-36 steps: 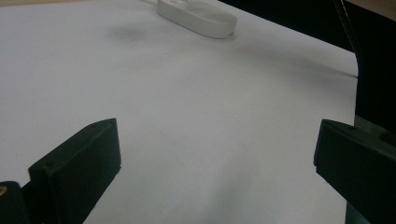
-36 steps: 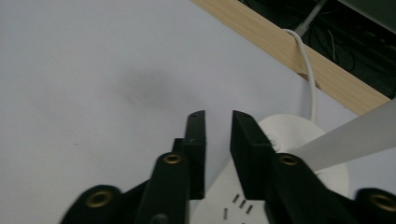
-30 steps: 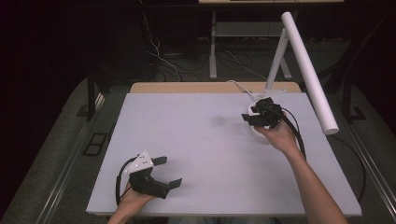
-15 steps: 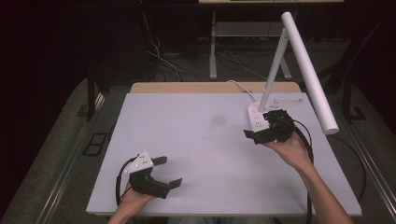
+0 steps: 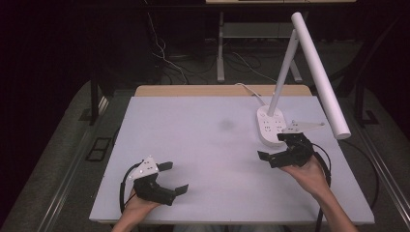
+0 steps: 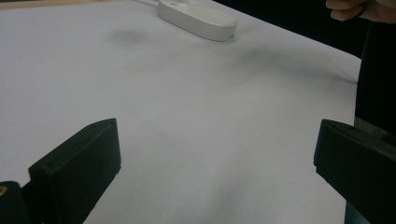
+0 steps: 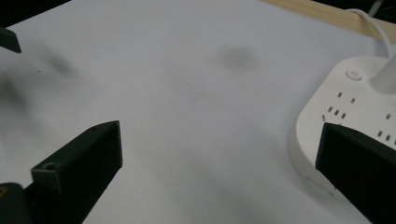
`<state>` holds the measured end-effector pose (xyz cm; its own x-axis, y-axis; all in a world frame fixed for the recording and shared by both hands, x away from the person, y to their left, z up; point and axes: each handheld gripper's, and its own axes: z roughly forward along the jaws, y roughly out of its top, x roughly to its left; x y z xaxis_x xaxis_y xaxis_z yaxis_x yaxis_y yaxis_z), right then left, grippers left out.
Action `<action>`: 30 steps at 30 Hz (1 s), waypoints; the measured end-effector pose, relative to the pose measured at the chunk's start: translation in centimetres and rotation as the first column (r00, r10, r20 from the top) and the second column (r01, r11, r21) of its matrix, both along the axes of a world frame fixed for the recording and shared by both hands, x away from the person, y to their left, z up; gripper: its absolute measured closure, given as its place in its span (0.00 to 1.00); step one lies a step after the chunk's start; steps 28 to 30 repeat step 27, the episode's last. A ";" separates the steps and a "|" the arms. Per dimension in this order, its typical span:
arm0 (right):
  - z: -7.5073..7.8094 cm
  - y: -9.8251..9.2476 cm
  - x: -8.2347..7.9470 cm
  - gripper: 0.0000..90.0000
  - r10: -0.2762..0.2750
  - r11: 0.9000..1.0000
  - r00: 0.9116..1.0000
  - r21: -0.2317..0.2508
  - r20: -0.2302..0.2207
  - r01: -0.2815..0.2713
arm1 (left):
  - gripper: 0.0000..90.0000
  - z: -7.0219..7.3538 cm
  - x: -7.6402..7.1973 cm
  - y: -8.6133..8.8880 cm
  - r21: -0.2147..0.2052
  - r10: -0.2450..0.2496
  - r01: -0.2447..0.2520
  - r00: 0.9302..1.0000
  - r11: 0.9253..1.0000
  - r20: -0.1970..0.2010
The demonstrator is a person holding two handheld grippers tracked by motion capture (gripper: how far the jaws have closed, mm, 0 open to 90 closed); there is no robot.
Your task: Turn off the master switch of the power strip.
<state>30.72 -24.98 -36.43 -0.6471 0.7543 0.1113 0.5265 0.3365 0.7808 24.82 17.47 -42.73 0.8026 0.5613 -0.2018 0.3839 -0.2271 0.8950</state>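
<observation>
My left gripper rests near the front left of the white table, open, with nothing between its jaws. My right gripper is held open just in front of the white lamp base, which has sockets on its top. In the left gripper view, my left gripper frames bare table, with the lamp base far ahead. In the right gripper view, my right gripper stands wide open, its right jaw in front of the lamp base.
The lamp's white stem and long tube head lean over the right edge of the table. A white cable runs off the back edge. A faint dark smudge marks the table's middle. Dark floor and cables lie behind.
My right gripper has drawn back from above the lamp base toward the person and sunk lower. The left gripper has stayed put.
</observation>
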 end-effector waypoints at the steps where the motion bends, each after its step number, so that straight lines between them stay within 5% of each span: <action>1: -0.2 -0.1 -0.3 0.00 0.000 1.000 1.000 0.004 -0.006 0.001 | 0.00 0.0 0.0 0.0 0.000 0.000 0.000 1.000 1.000 0.000; 30: -4.1 -3.0 -6.5 0.00 -0.076 0.993 0.997 0.086 -0.020 0.077 | 0.00 -0.1 0.0 -0.1 0.011 0.000 0.000 1.000 1.000 -0.004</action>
